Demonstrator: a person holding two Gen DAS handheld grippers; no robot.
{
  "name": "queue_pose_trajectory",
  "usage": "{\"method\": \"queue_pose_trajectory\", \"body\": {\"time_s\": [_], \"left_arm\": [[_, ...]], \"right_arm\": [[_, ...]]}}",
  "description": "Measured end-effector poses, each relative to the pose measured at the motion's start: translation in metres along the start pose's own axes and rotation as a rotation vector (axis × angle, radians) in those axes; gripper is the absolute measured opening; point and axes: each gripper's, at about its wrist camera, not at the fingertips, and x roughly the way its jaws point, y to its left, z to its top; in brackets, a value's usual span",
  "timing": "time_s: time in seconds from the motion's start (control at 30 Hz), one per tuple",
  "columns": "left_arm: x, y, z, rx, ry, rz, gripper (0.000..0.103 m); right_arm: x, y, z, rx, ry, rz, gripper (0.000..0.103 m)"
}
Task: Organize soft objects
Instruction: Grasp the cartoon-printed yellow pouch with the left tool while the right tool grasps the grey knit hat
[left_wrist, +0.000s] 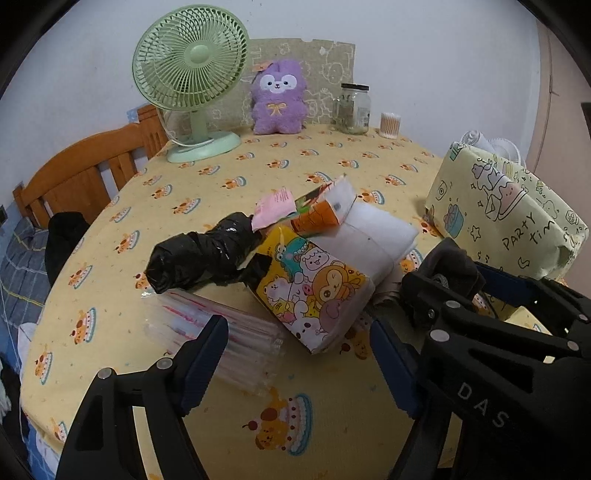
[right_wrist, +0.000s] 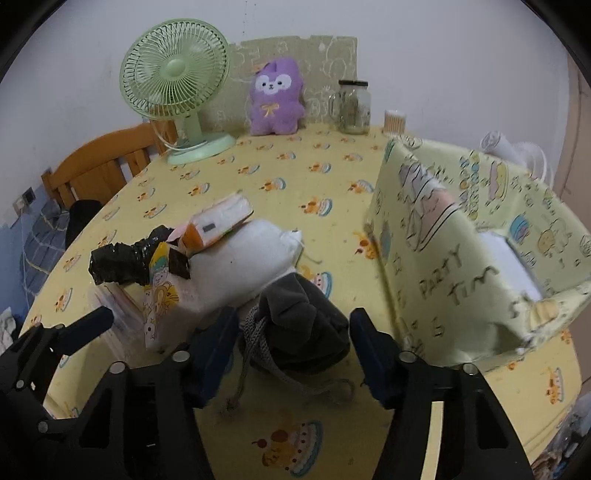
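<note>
Where lettering shows, the storage box (right_wrist: 461, 258) reads "PARTY TIM".

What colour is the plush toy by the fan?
Purple, with a white face; the plush toy shows best in the left wrist view.

Open left tongs (left_wrist: 299, 365), cartoon pack (left_wrist: 314, 291), black roll (left_wrist: 199, 254)

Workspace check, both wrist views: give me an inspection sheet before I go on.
Surface: tablecloth, yellow, cake print.
Job's things: black bag roll, cartoon tissue pack, white pad, grey pouch piled; storage box open.
Clutter: fan, purple plush, jar, cotton swabs.
Grippers: left gripper open, empty; right gripper open around pouch.
Cables: fan cord.
Surroundings: wooden bed frame, wall.
</note>
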Motion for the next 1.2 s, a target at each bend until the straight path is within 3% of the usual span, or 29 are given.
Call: {"method": "queue_pose_trajectory", "body": {"time_s": [0.17,0.43,0.77,1.2], "left_arm": [[0.001,0.003,0.004,-0.005,-0.008,-0.003,0.08],[0.006,0.001,0.016,-0.015,-0.016,-0.048,0.079],[0.017,-0.011,0.019,0.037,-0.029,-0.08,0.05],[0.002,-0.008,0.022,0.028,-0.04,-0.084,0.03]], "right_arm": [[0.001,0.003,0.002,-0.007,-0.006,-0.004,0.05],[-0.01,0.004,0.014,-0.021,-0.066,-0.024,0.048],[0.002,0.002,0.018,-0.02,-0.035,-0.03,0.048],[-0.01,0.007,0.021,-0.021,-0.057,-0.005,0.048]]}}
